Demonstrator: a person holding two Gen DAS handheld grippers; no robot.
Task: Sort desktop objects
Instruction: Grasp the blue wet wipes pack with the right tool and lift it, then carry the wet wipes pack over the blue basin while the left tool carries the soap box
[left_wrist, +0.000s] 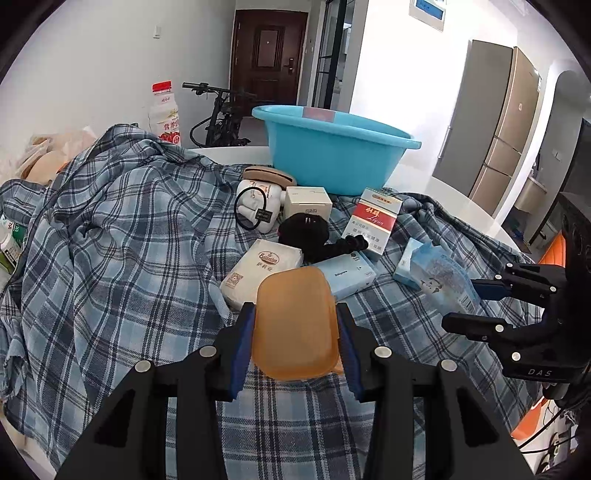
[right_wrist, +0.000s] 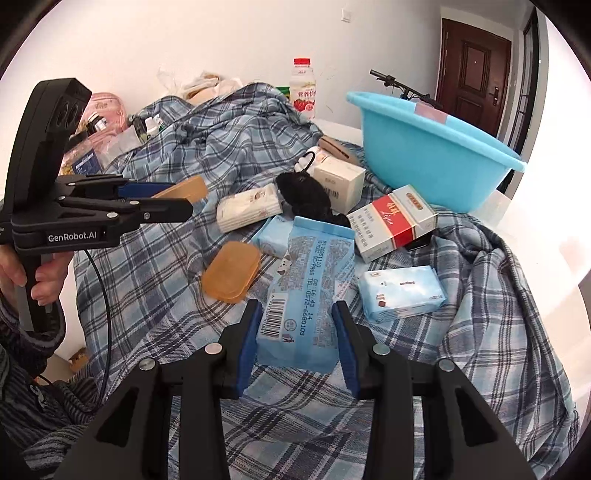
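Note:
My left gripper (left_wrist: 297, 325) is shut on an amber plastic lid (left_wrist: 295, 325) and holds it above the plaid cloth (left_wrist: 110, 258). It also shows in the right wrist view (right_wrist: 173, 201), with the lid (right_wrist: 184, 188) between its fingers. My right gripper (right_wrist: 299, 332) is shut on a light blue tissue pack (right_wrist: 310, 291), also seen in the left wrist view (left_wrist: 443, 280). A second amber box (right_wrist: 231, 271) lies on the cloth. A blue basin (left_wrist: 332, 147) stands at the back.
On the cloth lie a red-and-white carton (right_wrist: 395, 221), a white tissue pack (left_wrist: 262, 269), blue tissue packs (right_wrist: 402, 291), a black fuzzy item (left_wrist: 306, 232), a white box (left_wrist: 308, 201) and a white figure with a hair tie (left_wrist: 258, 206). A yogurt bottle (left_wrist: 164, 114) stands behind.

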